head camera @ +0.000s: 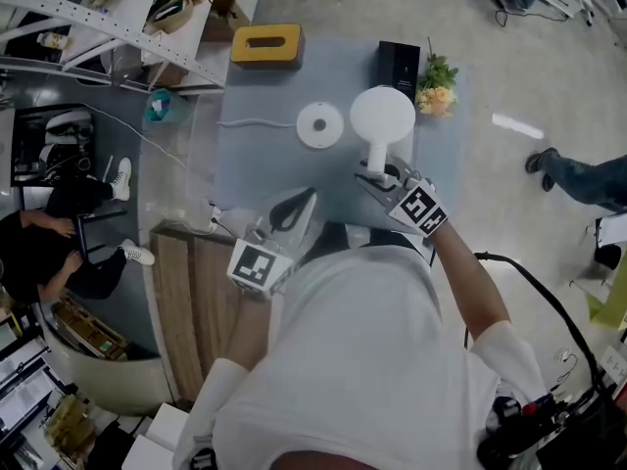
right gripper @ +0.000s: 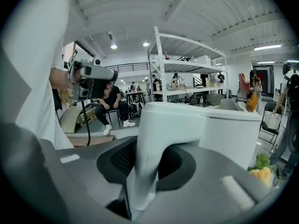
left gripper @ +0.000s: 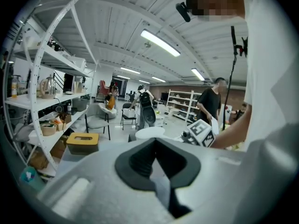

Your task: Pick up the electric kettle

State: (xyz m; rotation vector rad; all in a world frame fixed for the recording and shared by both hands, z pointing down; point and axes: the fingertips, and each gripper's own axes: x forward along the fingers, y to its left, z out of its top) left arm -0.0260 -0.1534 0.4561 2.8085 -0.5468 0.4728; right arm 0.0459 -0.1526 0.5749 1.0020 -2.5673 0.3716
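Observation:
The white electric kettle (head camera: 382,116) stands on the grey table (head camera: 257,169), to the right of its round white base (head camera: 319,125), which also shows in the left gripper view (left gripper: 149,132). My right gripper (head camera: 384,176) is shut on the kettle's handle (right gripper: 154,139), which runs upright between its dark pads; the kettle body (right gripper: 231,134) fills the space just behind. My left gripper (head camera: 302,207) hovers over the table's near edge, left of the kettle. Its jaws (left gripper: 156,162) are shut with nothing between them.
A yellow tissue box (head camera: 266,44) lies at the table's far left. At the far right are a black box (head camera: 399,67) and a small bunch of flowers (head camera: 436,84). A white cable runs from the base to the left. Shelving and seated people surround the table.

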